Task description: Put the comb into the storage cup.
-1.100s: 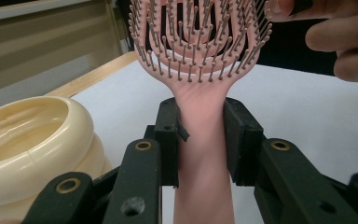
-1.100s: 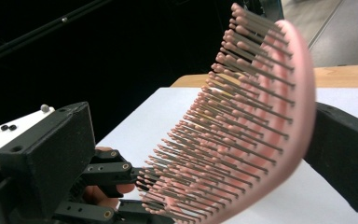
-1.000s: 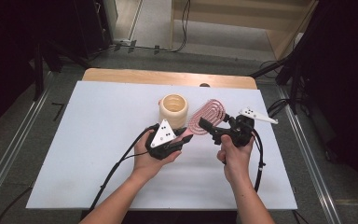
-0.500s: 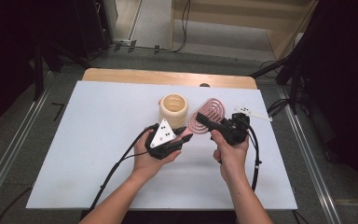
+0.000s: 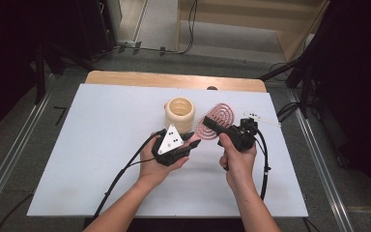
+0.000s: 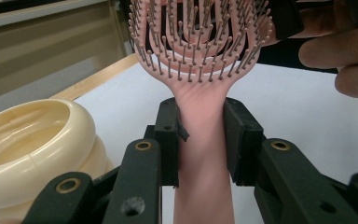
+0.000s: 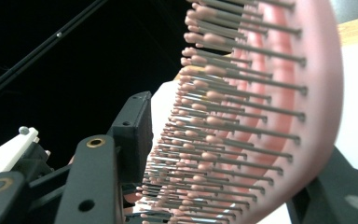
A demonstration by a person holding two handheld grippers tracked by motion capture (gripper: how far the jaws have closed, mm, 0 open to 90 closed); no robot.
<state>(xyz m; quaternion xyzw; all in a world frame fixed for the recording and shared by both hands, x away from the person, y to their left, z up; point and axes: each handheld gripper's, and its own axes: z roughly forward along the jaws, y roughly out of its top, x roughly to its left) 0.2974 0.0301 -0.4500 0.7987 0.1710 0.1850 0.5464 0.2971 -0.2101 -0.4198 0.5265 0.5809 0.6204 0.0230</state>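
A pink hairbrush (image 5: pixel 218 117) is held above the white table, bristles toward the right hand. My left gripper (image 5: pixel 193 143) is shut on its handle; in the left gripper view both jaws press the handle (image 6: pixel 200 154) just below the head (image 6: pixel 200 42). My right gripper (image 5: pixel 212 123) comes in from the right and stands open. Its jaws straddle the brush head (image 7: pixel 270 93), one at the bristle tips and one behind the back. A cream ribbed ring-shaped cup (image 5: pixel 179 112) stands just behind the left gripper.
The white tabletop (image 5: pixel 101 125) stretches wide to the left and toward the front. A wooden strip (image 5: pixel 174 79) runs along its far edge. Cables trail from both grippers toward the front. The cream cup (image 6: pixel 32 140) sits close by the left jaw.
The right gripper has moved left and turned, bringing its jaws around the brush head. The left gripper has kept its hold on the handle, nearly still.
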